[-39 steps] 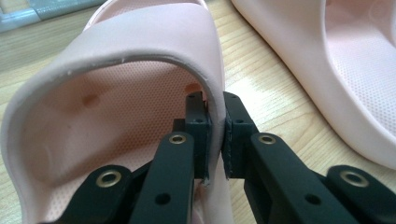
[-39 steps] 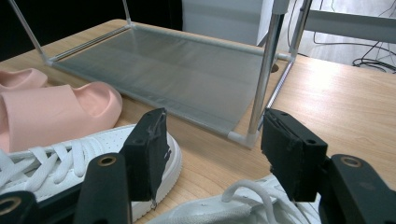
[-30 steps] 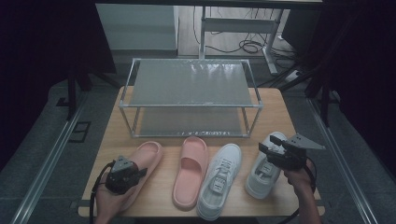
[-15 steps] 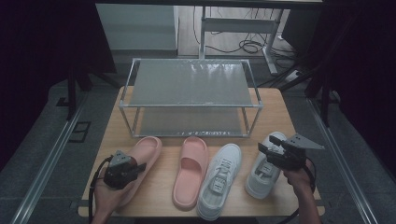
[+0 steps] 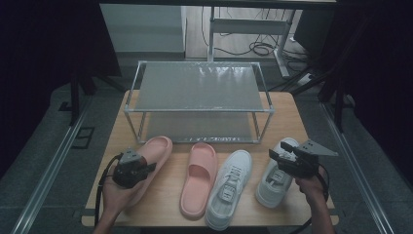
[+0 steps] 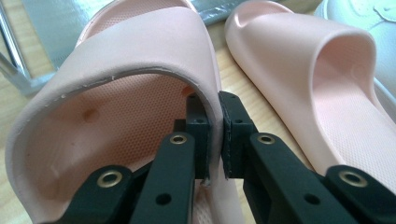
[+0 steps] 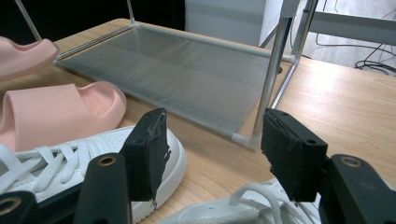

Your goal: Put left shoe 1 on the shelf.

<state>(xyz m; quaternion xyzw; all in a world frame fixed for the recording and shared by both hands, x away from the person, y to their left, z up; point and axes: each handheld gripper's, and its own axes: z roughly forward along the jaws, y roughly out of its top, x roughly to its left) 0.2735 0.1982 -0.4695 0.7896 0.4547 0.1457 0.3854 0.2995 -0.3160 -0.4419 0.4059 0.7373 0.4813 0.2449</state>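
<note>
Slippers: two pink [image 5: 198, 179], [image 5: 151, 155]; sneakers: two white [image 5: 229, 187], [image 5: 275, 175].

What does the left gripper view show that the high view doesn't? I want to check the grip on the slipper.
Left gripper view: the left gripper has its jaws closed on the strap edge of the left pink slipper, one jaw inside, one outside. High view: the two-shelf rack, both white sneakers, the right gripper above the right-hand one, and the table. Both: both pink slippers and the rack's lower shelf.
</note>
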